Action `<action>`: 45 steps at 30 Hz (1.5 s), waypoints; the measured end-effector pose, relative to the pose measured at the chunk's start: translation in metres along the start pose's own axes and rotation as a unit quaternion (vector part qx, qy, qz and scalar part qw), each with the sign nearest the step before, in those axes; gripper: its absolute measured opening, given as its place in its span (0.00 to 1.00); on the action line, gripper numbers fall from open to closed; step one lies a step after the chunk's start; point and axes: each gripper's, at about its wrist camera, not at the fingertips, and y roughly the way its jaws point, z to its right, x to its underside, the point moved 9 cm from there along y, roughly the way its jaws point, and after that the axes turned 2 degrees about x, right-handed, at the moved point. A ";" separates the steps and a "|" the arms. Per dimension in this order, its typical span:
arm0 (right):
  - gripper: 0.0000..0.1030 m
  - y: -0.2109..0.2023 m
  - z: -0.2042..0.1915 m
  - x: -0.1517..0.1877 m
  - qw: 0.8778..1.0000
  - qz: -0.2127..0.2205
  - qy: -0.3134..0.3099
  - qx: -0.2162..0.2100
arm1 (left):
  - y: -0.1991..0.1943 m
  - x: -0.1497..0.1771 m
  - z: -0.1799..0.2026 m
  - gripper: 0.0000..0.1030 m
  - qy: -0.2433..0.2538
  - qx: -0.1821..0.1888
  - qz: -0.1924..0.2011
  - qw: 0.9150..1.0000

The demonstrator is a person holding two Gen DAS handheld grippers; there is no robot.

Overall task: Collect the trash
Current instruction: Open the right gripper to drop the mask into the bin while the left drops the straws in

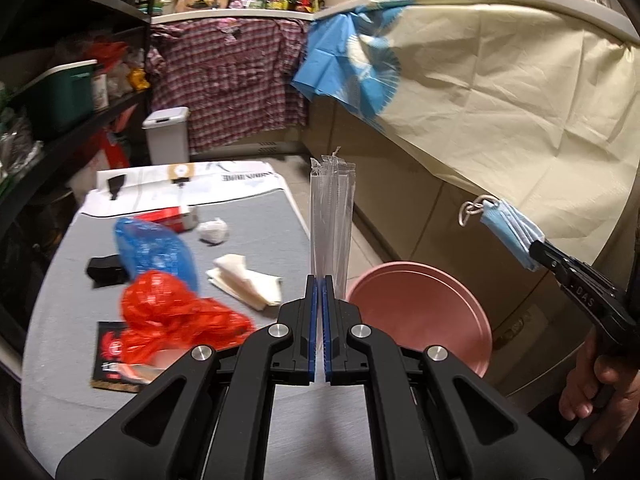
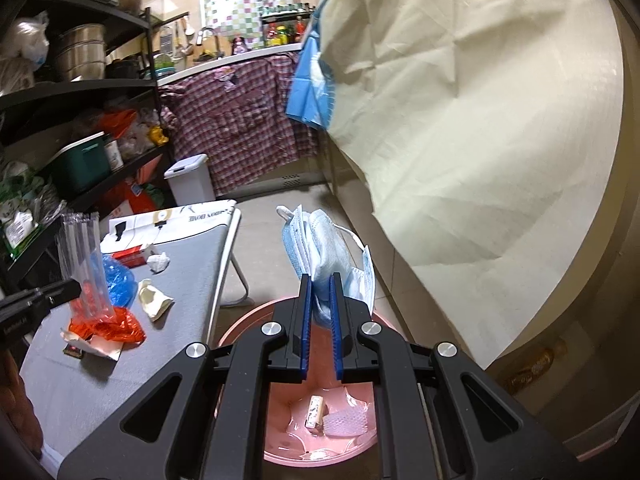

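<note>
Cluttering grey table (image 1: 256, 240): bags, wrappers; cloth-draped kitchen counter (image 1: 520, 4) beside.

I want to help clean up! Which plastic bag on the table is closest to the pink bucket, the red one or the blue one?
The red plastic bag. It lies crumpled at the near end of the grey table, closer to the pink bucket; the blue plastic bag sits behind it, farther away.

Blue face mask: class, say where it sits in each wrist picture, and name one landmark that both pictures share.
Left wrist view: blue face mask at right of centre, pinched by the right tongs.
Right wrist view: mask at centre, clamped upright above the pink bin.
Shared landmark: the white pedal bin.
</note>
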 end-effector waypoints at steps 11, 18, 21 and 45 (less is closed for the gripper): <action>0.09 0.014 0.003 0.003 1.000 -0.016 0.006 0.007 | 0.046 0.014 0.044 0.02 0.011 0.033 -0.033 0.999; 0.09 0.033 0.009 0.009 0.999 -0.038 0.013 0.008 | 0.081 0.030 0.061 0.02 0.011 0.044 -0.062 0.997; 0.14 0.042 0.008 0.012 0.998 -0.055 0.015 0.004 | 0.094 0.037 0.068 0.03 0.010 0.050 -0.077 0.996; 0.40 0.043 -0.002 0.017 0.998 -0.052 -0.012 0.019 | 0.026 0.004 0.019 0.18 0.012 0.040 -0.034 0.999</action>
